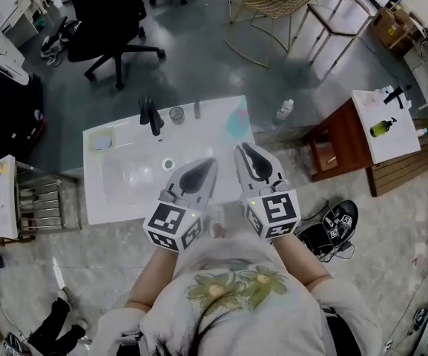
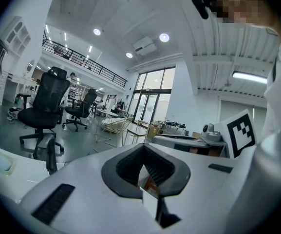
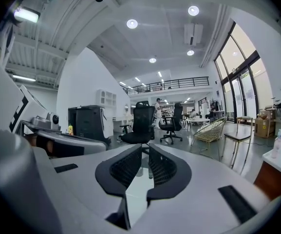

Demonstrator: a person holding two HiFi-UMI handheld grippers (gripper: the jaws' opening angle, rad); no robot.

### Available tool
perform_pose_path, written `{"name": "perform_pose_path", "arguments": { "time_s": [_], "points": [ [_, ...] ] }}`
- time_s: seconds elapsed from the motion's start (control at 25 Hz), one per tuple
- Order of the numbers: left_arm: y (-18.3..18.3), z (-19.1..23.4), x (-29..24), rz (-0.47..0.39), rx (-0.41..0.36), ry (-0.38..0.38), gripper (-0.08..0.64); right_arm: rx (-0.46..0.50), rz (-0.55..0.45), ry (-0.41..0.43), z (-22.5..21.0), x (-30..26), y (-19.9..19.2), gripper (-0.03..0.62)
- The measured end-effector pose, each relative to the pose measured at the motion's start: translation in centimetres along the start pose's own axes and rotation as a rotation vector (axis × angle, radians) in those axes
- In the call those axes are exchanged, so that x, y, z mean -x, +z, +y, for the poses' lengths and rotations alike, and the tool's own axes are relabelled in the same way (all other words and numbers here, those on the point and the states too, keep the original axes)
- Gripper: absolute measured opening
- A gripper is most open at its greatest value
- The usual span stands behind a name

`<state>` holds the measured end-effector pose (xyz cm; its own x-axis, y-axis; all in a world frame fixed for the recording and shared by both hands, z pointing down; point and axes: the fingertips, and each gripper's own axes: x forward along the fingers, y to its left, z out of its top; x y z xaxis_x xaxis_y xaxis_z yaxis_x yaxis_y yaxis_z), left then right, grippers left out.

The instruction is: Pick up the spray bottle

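Observation:
A teal spray bottle (image 1: 237,119) stands at the back right corner of the white sink counter (image 1: 117,199); it looks blurred. My left gripper (image 1: 208,162) hovers over the counter's front middle with its jaws shut and empty. My right gripper (image 1: 245,148) is beside it, nearer the bottle and just in front of it, also shut with nothing held. In the left gripper view the left gripper (image 2: 143,147) has its dark pads meeting at the tips. The right gripper (image 3: 147,149) shows the same in the right gripper view. The bottle shows in neither gripper view.
On the counter are a black faucet (image 1: 151,116), a small cup (image 1: 176,113) and a soap dish (image 1: 101,140). A clear bottle (image 1: 284,110) stands on the floor behind the counter. A wooden side table (image 1: 340,136) is to the right, an office chair (image 1: 110,21) and a wire chair (image 1: 277,6) beyond.

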<state>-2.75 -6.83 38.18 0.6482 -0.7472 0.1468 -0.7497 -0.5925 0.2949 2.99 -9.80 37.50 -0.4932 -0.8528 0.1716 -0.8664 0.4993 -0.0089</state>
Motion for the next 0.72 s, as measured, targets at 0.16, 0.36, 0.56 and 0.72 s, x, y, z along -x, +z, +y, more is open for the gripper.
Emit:
{"name": "perform_pose_path", "arguments": {
  "time_s": [0.16,0.36,0.56,0.72],
  "points": [
    [0.2,0.8,-1.3,0.004,0.001,-0.002,0.008,-0.006,0.012,-0.015,-1.2,-1.4,-0.2,0.026],
    [0.8,2.1,-2.8,0.007,0.0,-0.002,0.008,-0.008,0.018,-0.026,-2.4,-3.3,-0.1,0.026],
    [1.2,2.8,-4.2,0.009,-0.002,-0.001,0.008,-0.009,0.027,-0.036,-3.7,-4.6,-0.1,0.027],
    [1.2,3.4,-5.2,0.016,0.0,-0.003,0.008,-0.022,0.038,-0.046,-4.6,-5.7,-0.5,0.033]
  ]
}}
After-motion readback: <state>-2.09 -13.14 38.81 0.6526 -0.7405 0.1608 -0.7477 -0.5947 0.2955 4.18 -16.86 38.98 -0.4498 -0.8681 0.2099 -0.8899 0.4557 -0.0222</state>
